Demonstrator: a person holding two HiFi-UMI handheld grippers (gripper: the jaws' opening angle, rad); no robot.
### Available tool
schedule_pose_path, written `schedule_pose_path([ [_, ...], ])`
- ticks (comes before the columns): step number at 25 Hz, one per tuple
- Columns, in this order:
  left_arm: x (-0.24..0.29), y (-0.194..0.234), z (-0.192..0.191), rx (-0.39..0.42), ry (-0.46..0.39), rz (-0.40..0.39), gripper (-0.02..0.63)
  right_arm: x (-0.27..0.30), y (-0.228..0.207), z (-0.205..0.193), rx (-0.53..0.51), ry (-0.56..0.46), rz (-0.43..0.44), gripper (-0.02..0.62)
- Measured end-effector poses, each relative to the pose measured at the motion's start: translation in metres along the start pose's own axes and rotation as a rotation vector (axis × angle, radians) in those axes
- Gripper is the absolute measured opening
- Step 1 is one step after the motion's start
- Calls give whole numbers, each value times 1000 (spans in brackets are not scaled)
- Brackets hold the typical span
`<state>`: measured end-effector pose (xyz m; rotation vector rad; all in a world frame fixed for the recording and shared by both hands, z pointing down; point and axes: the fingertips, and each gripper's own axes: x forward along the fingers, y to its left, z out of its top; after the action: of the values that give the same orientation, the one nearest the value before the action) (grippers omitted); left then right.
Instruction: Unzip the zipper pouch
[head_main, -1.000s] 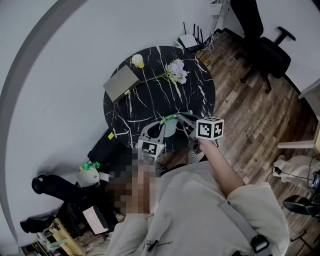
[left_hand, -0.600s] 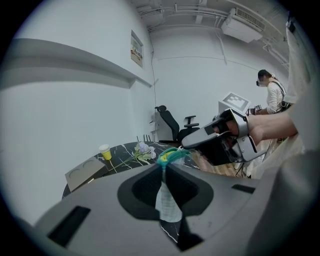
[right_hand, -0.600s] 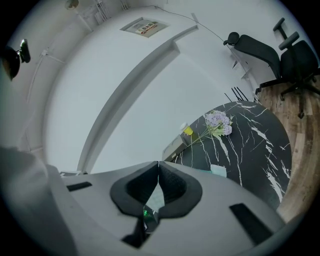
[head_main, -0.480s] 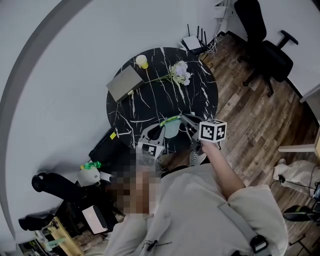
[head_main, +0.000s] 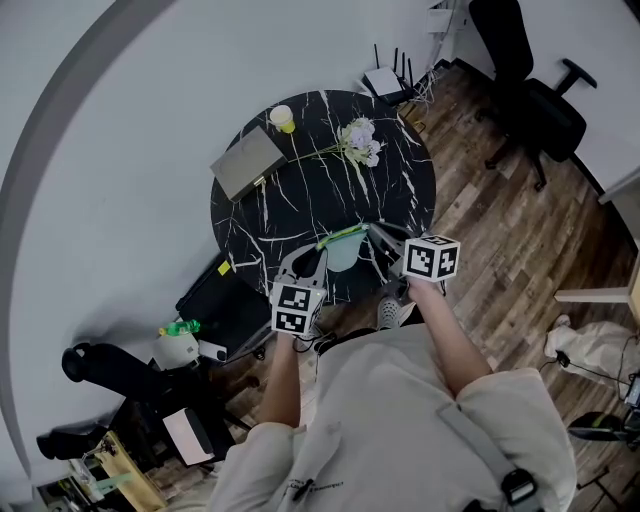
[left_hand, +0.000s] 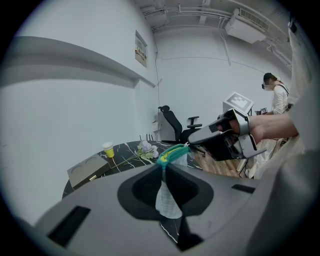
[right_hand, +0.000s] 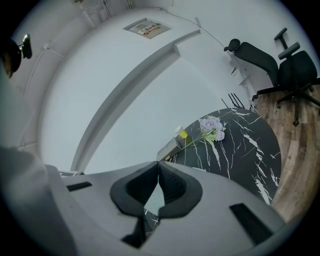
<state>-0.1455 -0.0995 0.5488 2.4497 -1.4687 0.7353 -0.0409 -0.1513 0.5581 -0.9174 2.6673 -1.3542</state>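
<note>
Left gripper view shows your left gripper (left_hand: 163, 166) clamping the pouch (left_hand: 167, 200) end above the table (head_main: 300, 200) edge. Your right gripper (left_hand: 193, 138) is pinched on the zipper (left_hand: 172, 151) far end. Opening progress unclear.

Black marble table (head_main: 300, 215): yellow cup (head_main: 282, 118), grey box (head_main: 247, 162), flower sprig (head_main: 358, 140).

Round black marble table (head_main: 300, 215), head view as the dial. On top: flat grey case (head_main: 247, 162) at 10 o'clock, yellow cup (head_main: 282, 118) at 11, just beside the case, lilac flower sprig (head_main: 358, 142) at 1. Off the table: white router (head_main: 383, 80) by the wall at 1, black office chair (head_main: 530, 95) at 2, wood-plank floor (head_main: 500, 230) at 3.
</note>
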Motion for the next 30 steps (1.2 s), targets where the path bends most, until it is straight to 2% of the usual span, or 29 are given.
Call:
schedule_pose_path([
  [5,-1,4,1,1,-2,8,46,-7,-16,6,15,-20,-27,12],
  [18,0,14,-4,-20,12,26,46,-2,-34,-2,6,15,-90,20],
  [27,1,19,0,-17,11,43,46,-1,-45,3,19,1,-124,21],
  [30,0,22,0,-20,11,52,48,-5,-49,9,3,-29,-158,29],
])
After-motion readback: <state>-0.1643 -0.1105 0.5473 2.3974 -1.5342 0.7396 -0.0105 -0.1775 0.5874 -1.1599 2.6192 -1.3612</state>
